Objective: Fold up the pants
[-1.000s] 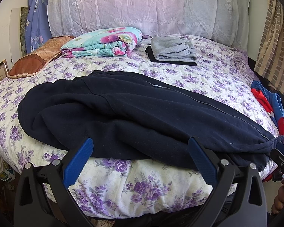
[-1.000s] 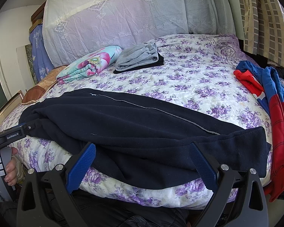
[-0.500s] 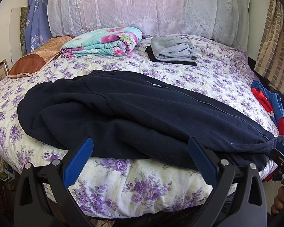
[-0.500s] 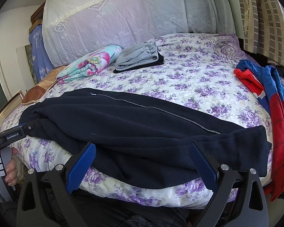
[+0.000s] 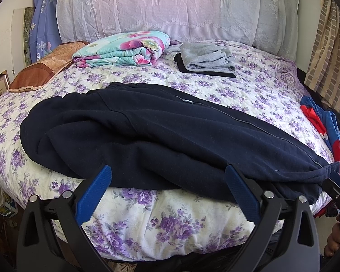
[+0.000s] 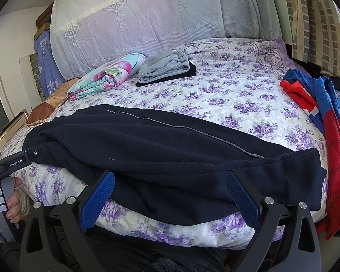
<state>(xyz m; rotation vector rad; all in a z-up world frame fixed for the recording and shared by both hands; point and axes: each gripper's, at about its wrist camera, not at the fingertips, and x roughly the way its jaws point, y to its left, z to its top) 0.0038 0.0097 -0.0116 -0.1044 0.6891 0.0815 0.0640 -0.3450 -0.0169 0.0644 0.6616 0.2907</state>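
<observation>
The dark navy fleece pants (image 5: 161,136) lie stretched left to right across the near edge of the bed with the purple-flowered white quilt (image 5: 249,90), one leg folded over the other. The left gripper (image 5: 167,181) and right gripper (image 6: 170,185) both sit at the near hem, jaws spread wide apart, clamping nothing. At the far end lie a folded grey garment (image 5: 206,59) and a floral turquoise blanket (image 5: 124,49).

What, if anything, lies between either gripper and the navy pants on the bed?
Nothing visible does. The navy pants lie along the bed's near edge, directly ahead of the open left gripper and the open right gripper. The folded grey clothes, floral blanket and red-blue garment sit apart from them.
</observation>
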